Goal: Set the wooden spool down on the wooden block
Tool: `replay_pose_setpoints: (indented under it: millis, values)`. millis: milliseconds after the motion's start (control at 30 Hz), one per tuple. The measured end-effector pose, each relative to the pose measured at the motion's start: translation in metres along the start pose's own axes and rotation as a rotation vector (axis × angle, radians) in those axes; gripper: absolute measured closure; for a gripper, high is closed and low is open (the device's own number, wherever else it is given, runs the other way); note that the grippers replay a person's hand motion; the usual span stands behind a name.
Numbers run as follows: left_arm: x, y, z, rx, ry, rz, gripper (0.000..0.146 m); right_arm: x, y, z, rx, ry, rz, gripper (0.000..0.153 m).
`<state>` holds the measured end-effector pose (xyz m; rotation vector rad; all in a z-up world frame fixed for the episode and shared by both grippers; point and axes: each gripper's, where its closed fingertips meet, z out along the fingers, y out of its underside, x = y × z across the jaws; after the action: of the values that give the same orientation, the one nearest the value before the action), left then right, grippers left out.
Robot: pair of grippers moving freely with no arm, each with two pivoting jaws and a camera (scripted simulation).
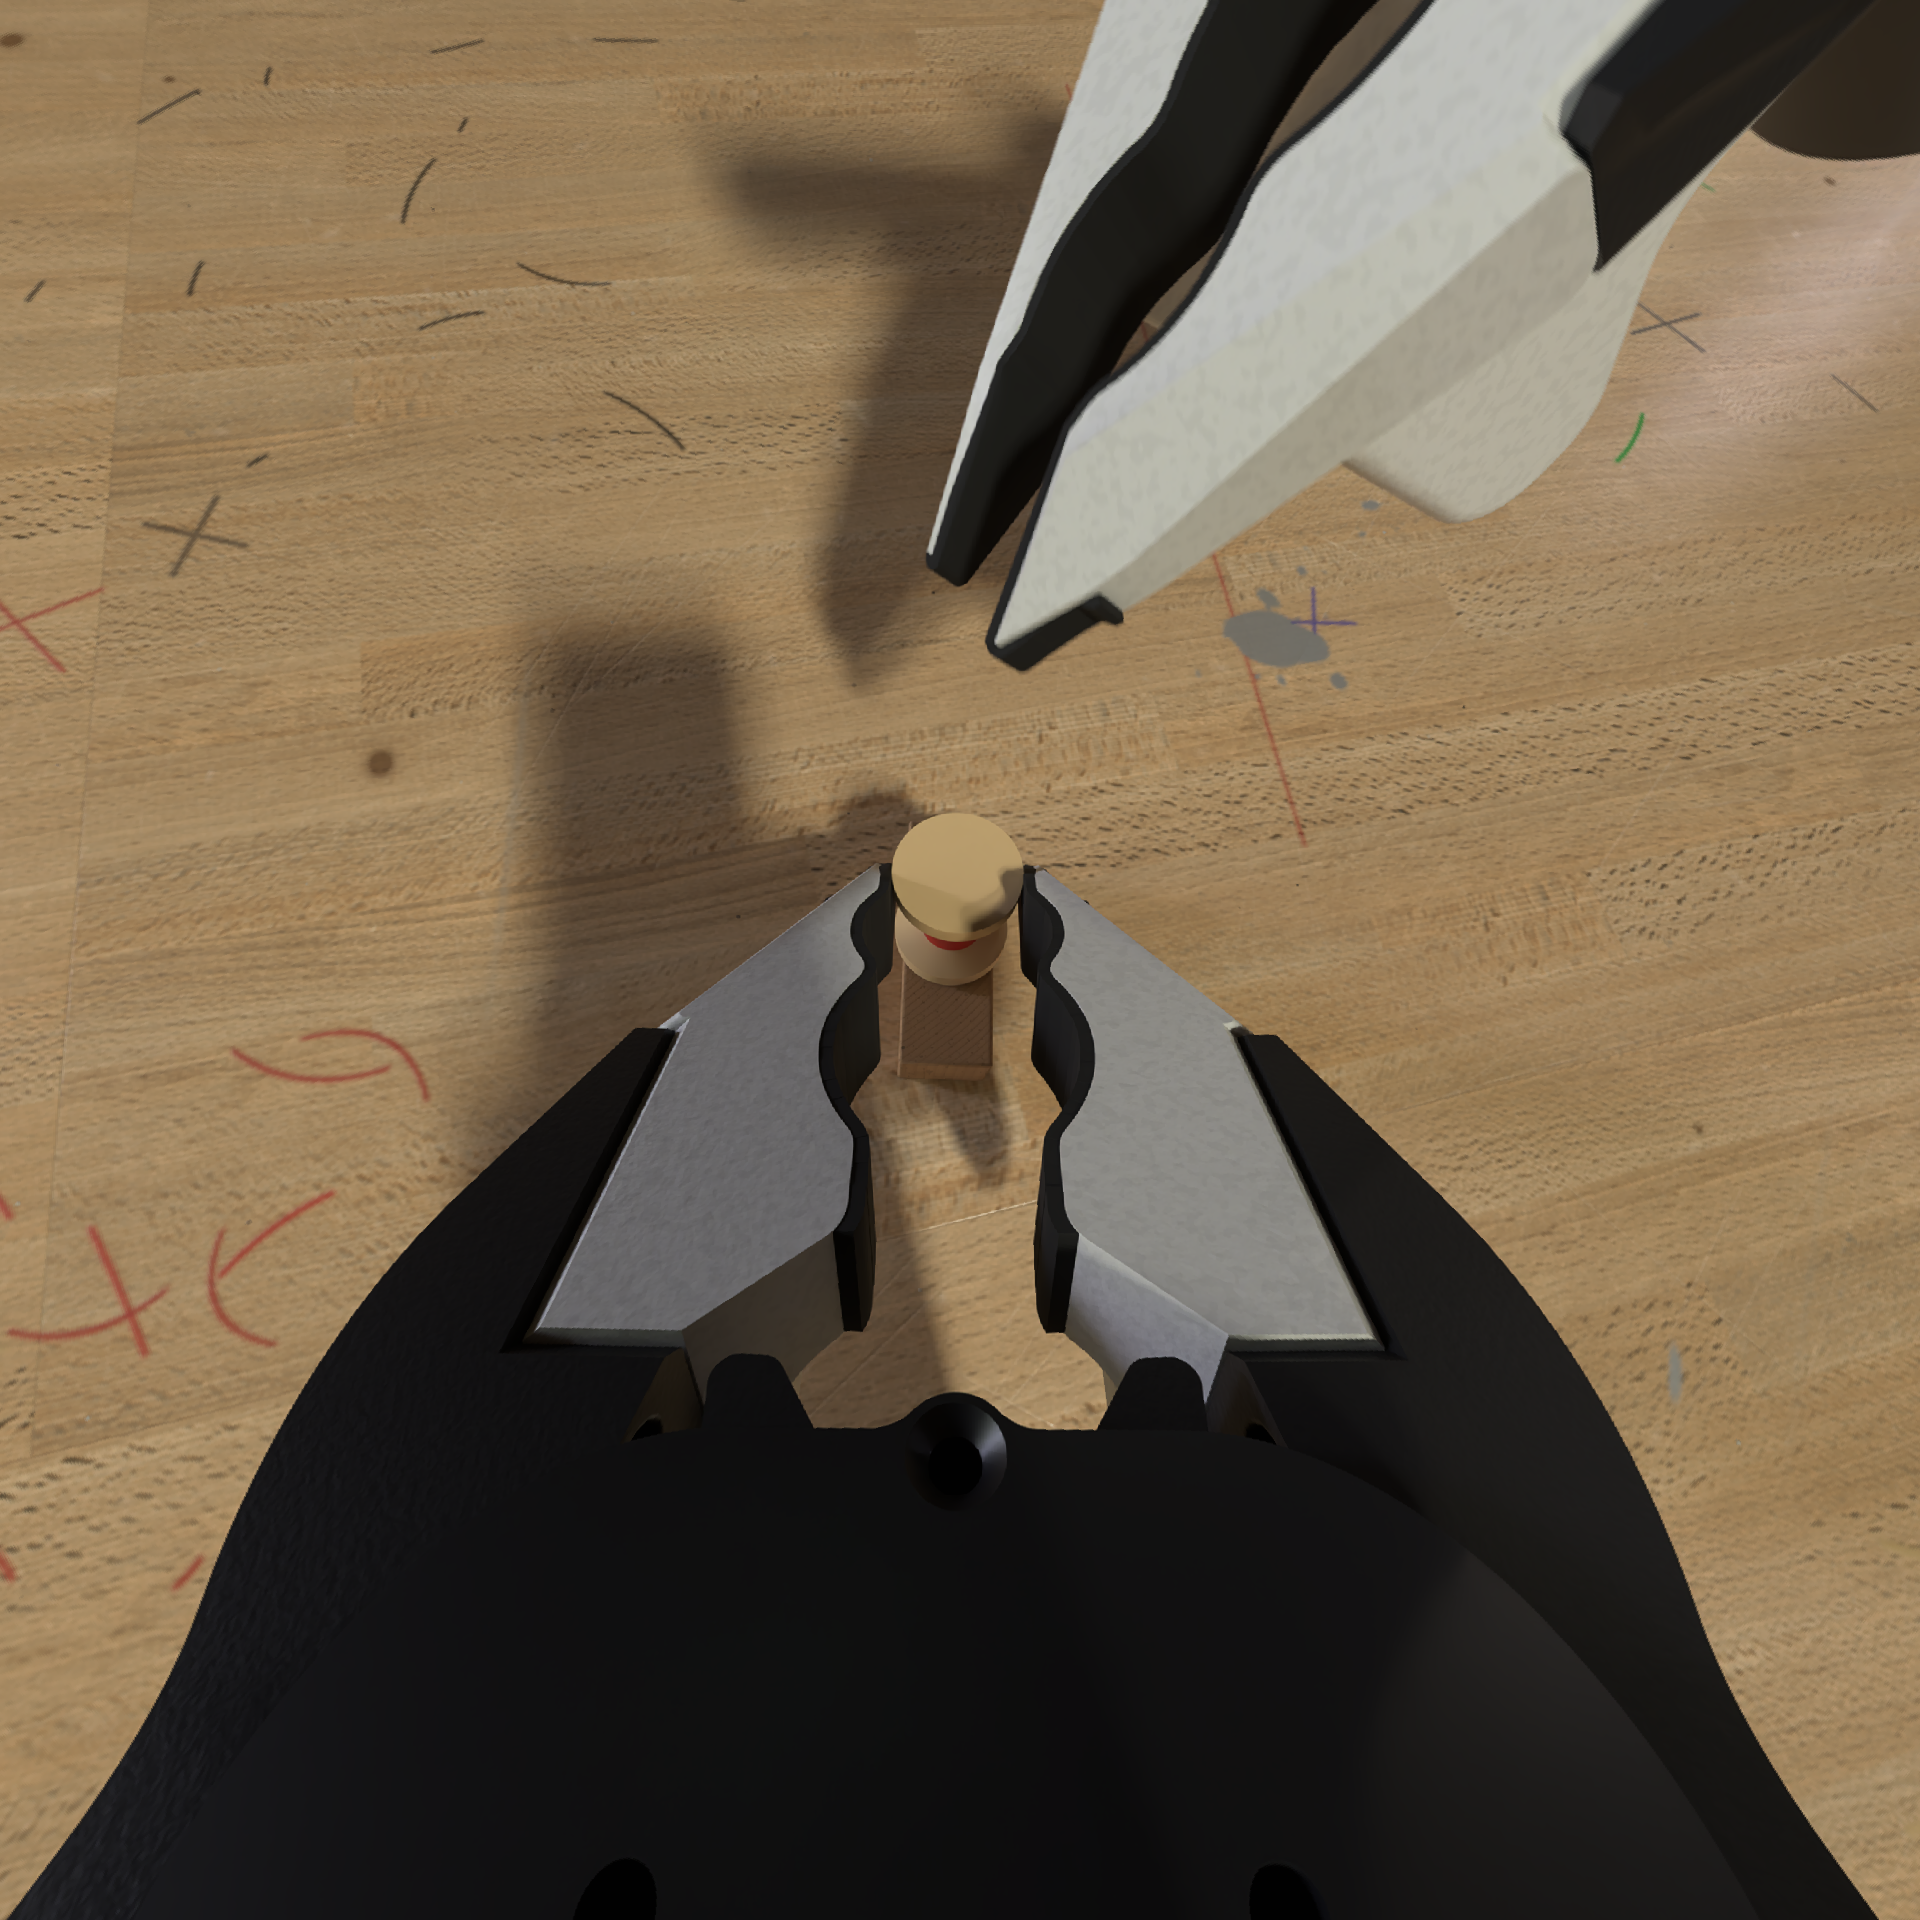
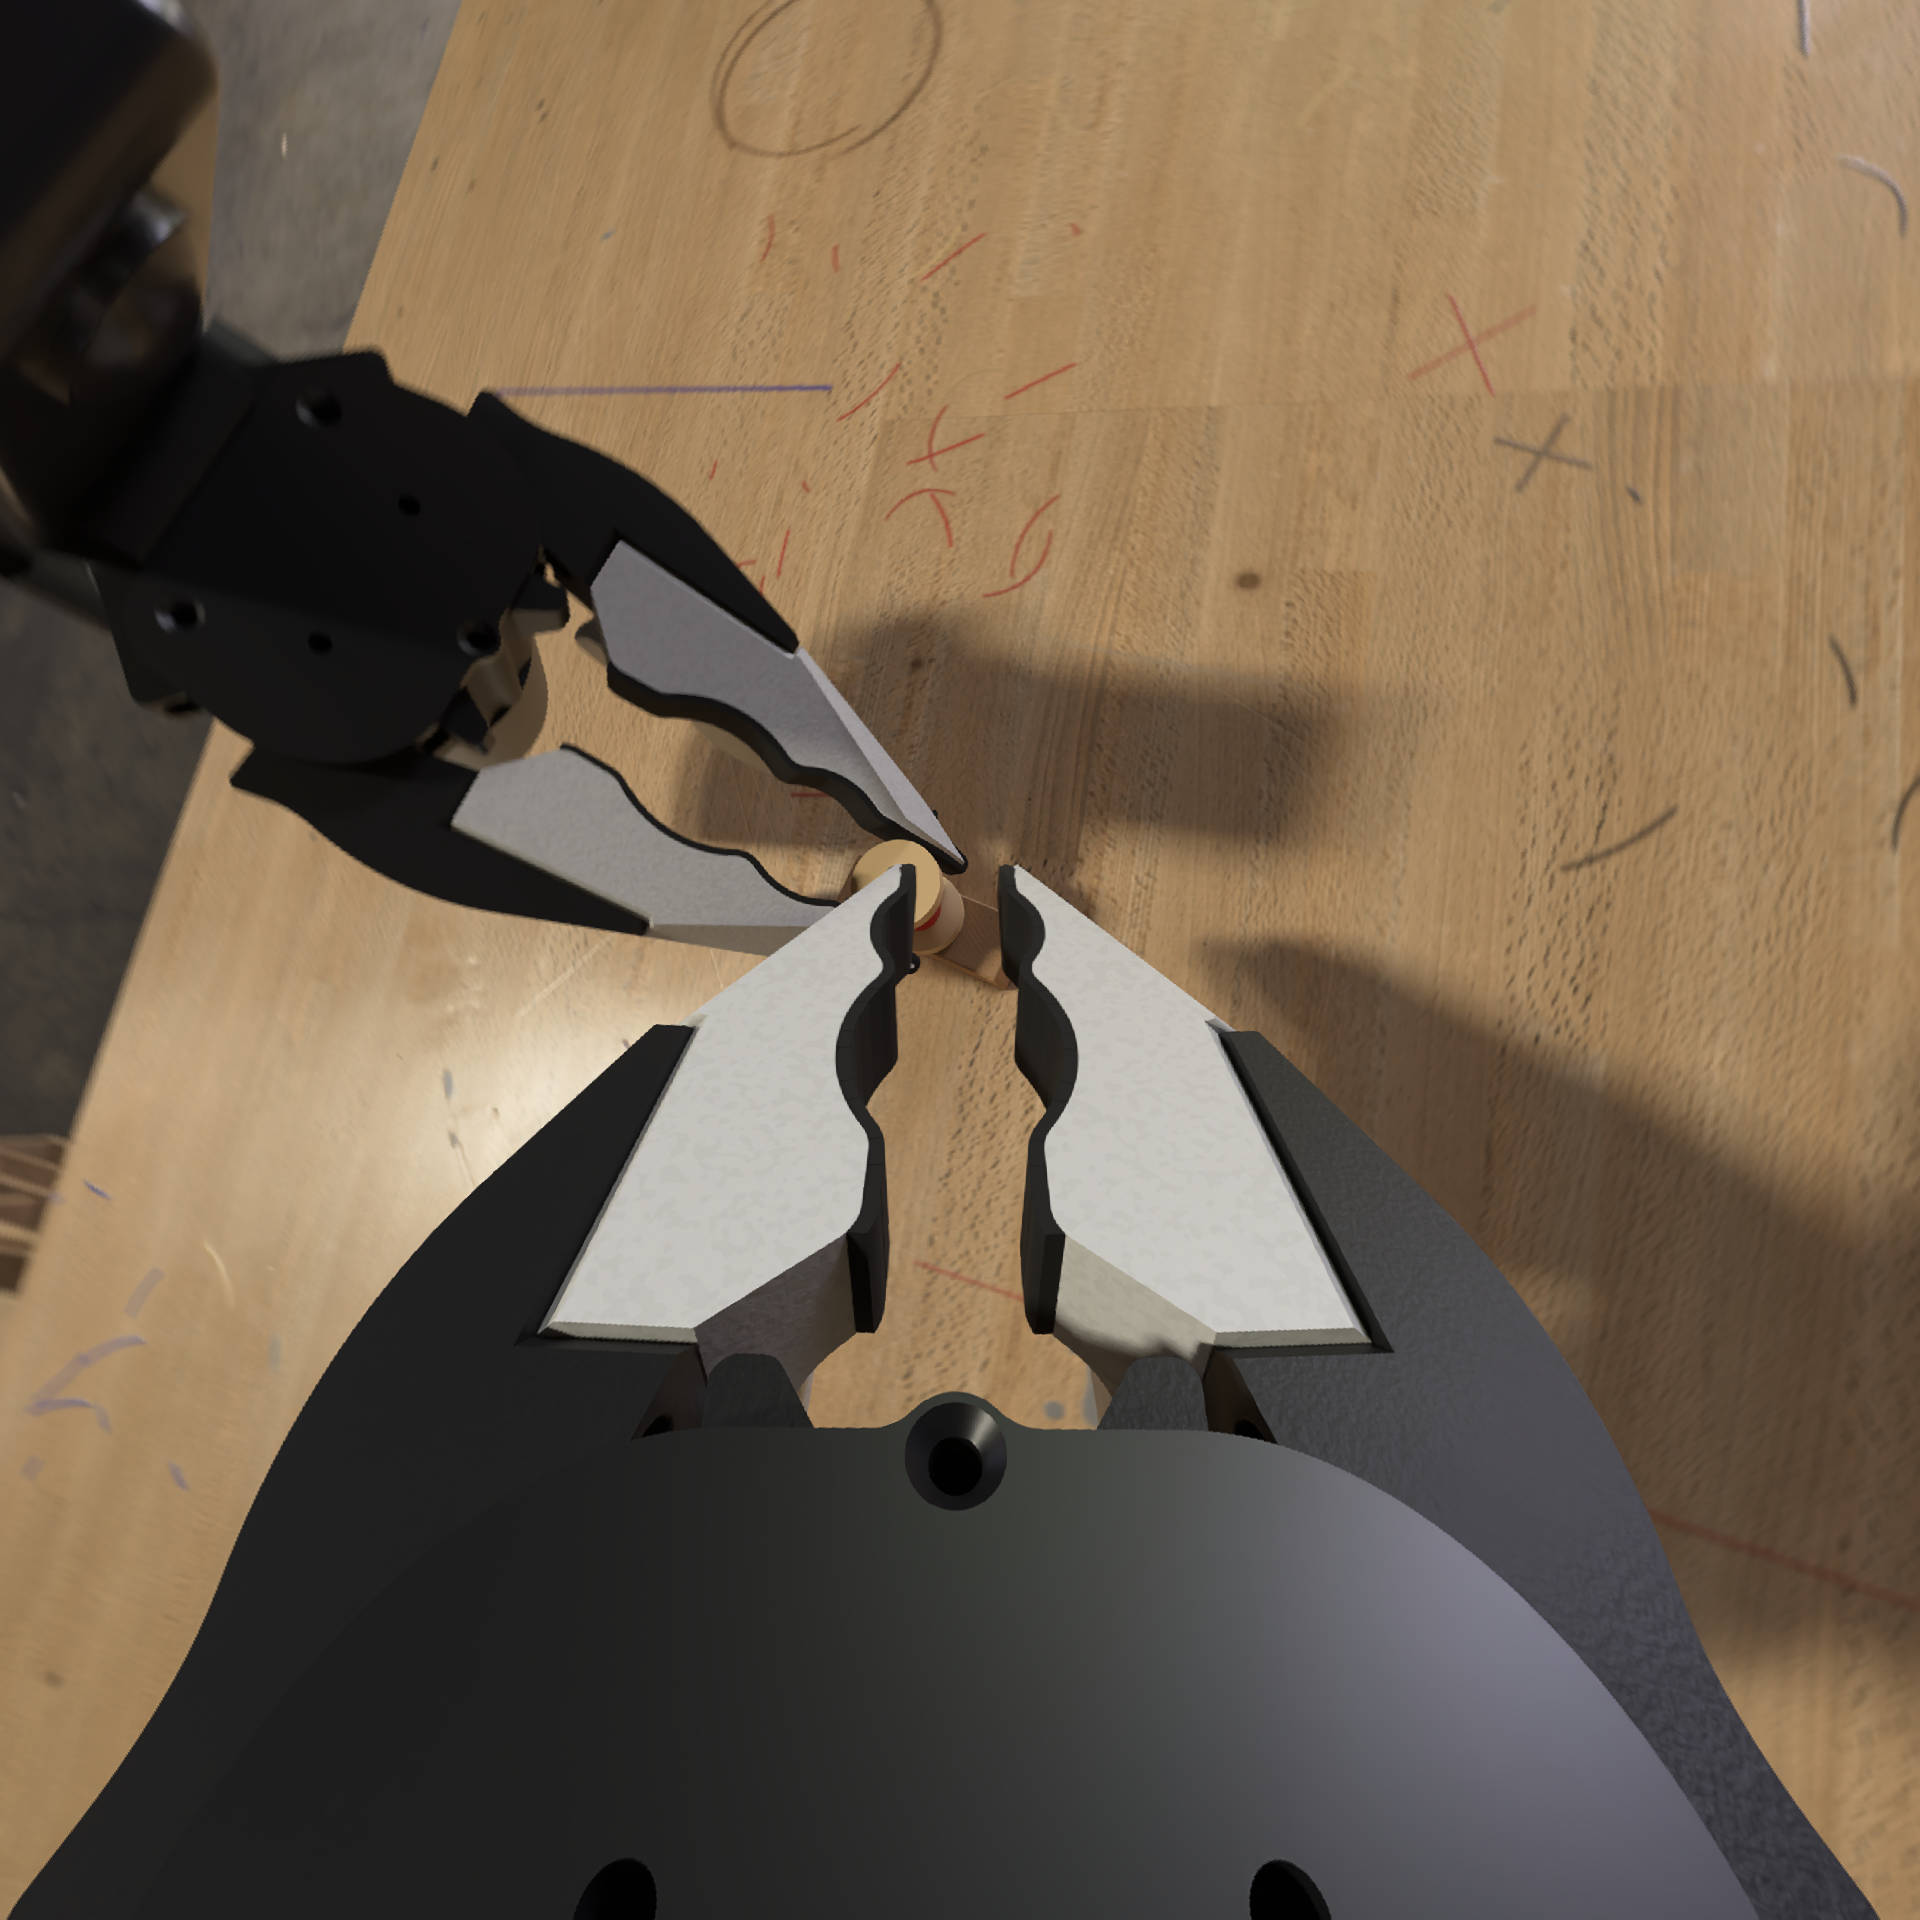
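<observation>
Wooden spool (image 1: 954, 899), with a red band at the waist, is seen standing upright on the wooden block (image 1: 943, 1034), which lies on the scribbled worktop (image 1: 416, 675). Left claw (image 1: 956, 883) is closed onto the spool's top flange, fingertips at either side. Right claw (image 2: 951, 883) is held narrow but not closed, with nothing gripped, raised just beside the spool.
</observation>
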<state>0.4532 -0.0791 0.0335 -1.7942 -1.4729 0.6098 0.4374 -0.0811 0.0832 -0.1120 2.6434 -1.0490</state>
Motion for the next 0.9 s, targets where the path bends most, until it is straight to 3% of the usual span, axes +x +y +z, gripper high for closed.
replay_pose_setpoints:
  millis: [100, 200, 433, 633, 900]
  values:
    - [0.000, 0.000, 0.000, 0.004, 0.005, -0.001, 0.123, 0.005, 0.004, -0.001, -0.028, 0.062, 0.081, 0.139]
    - [0.000, 0.000, 0.000, 0.006, 0.008, 0.002, 0.123, 0.003, 0.010, 0.005, -0.071, 0.059, 0.126, 0.130]
    - [0.000, 0.000, 0.000, 0.006, 0.000, 0.011, 0.123, -0.002, 0.011, 0.015, -0.097, 0.058, 0.085, 0.130]
    - [0.000, 0.000, 0.000, 0.005, 0.000, 0.013, 0.123, 0.002, 0.007, 0.011, -0.094, 0.123, 0.053, 0.123]
    - [0.000, 0.000, 0.000, 0.016, 0.005, 0.012, 0.123, -0.002, 0.012, 0.015, -0.129, 0.108, 0.075, 0.116]
